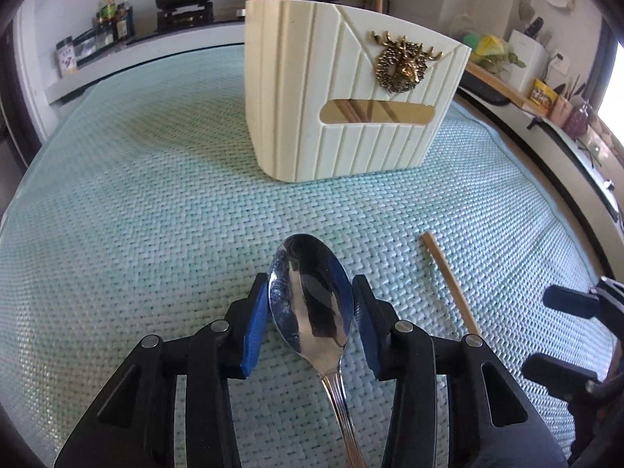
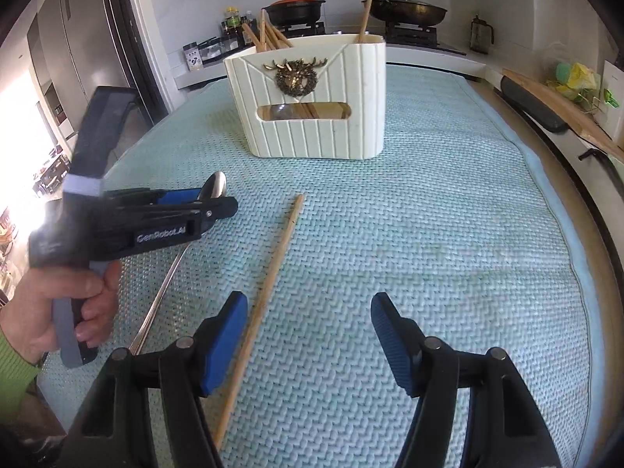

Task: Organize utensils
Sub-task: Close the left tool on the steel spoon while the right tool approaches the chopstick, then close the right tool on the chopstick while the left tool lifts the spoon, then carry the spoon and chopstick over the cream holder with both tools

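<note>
A steel spoon (image 1: 312,296) lies on the teal woven mat (image 1: 156,214), bowl pointing away. My left gripper (image 1: 312,300) has its blue pads on both sides of the spoon's bowl, touching its edges. In the right wrist view the left gripper (image 2: 210,202) shows at the left with the spoon (image 2: 214,187) between its pads. My right gripper (image 2: 308,335) is open and empty above the mat. One wooden chopstick (image 2: 269,277) lies just left of it, also in the left wrist view (image 1: 448,280). The cream utensil holder (image 1: 351,101) (image 2: 312,97) stands ahead with several chopsticks (image 2: 269,35) inside.
A counter behind the table carries a stove with a black pot (image 2: 296,7) and a wok (image 2: 405,9), plus bottles (image 1: 113,15). A cutting board (image 2: 561,109) and jars line the right side. The mat's right edge (image 2: 569,234) curves near the table rim.
</note>
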Demonstrator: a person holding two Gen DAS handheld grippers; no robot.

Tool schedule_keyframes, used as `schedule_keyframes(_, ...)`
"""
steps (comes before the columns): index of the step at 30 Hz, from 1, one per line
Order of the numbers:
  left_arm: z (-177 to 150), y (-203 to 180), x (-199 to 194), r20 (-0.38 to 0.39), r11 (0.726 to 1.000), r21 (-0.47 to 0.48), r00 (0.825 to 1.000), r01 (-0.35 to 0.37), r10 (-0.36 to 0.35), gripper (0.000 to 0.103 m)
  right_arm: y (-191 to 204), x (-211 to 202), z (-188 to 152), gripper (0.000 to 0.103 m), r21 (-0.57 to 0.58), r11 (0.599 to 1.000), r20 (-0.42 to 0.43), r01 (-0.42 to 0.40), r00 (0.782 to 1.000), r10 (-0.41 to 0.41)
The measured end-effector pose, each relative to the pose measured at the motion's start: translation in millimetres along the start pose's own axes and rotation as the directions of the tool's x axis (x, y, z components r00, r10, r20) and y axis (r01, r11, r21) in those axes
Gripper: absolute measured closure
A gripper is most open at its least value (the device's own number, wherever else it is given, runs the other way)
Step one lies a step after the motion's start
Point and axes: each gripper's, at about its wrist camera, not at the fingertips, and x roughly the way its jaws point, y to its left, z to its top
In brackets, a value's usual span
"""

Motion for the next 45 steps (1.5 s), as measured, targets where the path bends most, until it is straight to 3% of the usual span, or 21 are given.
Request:
schedule_keyframes(1, -1.7, 4.7, -2.5, 0.000, 1.000, -0.005, 1.000, -0.006, 0.006, 0.060, 3.1, 9.2, 7.3, 0.036, -0.012, 1.000, -0.011, 0.002, 1.000, -0.002)
schedule_keyframes(5, -6.5, 15.0, -15.5, 0.014, 0.999, 0.001, 0.999, -0.037, 0.037, 0.060, 11.0, 50.9, 34.7, 0.057, -0.013, 1.000, -0.091, -0.016, 0.996, 0.015)
schedule_keyframes(7, -8.0, 17.4, -24.4, 0.029, 0.999, 0.002, 0.999, -0.042, 0.042, 0.060, 15.0, 60.8, 45.6, 0.059, -0.026, 0.999, -0.093, 0.018, 0.995, -0.020)
schedule_keyframes(10, -6.7, 21.1, -37.2, 0.056, 0.999, -0.006, 0.998, -0.039, 0.039, 0.060, 16.7, 66.8, 55.4, 0.095, -0.023, 0.999, -0.127, 0.023, 0.992, -0.026)
schedule_keyframes(14, -1.2, 19.7, -55.7, 0.093, 0.999, -0.014, 0.995, -0.029, 0.030, 0.061, 10.6, 45.5, 60.0, 0.097, 0.009, 1.000, -0.082, -0.010, 0.997, 0.010)
schedule_keyframes(18, 7.9, 9.7, -72.4, 0.134, 1.000, -0.024, 0.991, -0.011, 0.014, 0.061, 1.1, -1.0, 63.2, 0.096, 0.065, 0.995, 0.021, -0.078, 0.997, 0.077)
schedule_keyframes(27, 14.6, 3.7, -123.4, 0.236, 1.000, -0.018, 0.972, -0.009, 0.013, 0.061, 8.7, -98.9, 56.2, 0.096, 0.003, 0.991, 0.217, -0.136, 0.967, 0.132)
schedule_keyframes(35, 23.4, -1.7, -147.8, 0.279, 1.000, -0.027, 0.960, -0.005, 0.013, 0.061, 10.5, -136.6, 57.6, 0.096, -0.029, 0.991, 0.316, -0.134, 0.939, 0.137)
schedule_keyframes(45, 49.6, -7.6, -171.1, 0.326, 0.999, -0.022, 0.945, 0.037, -0.028, 0.061, 3.0, -162.9, 83.3, 0.096, -0.057, 0.993, 0.405, -0.108, 0.906, 0.122)
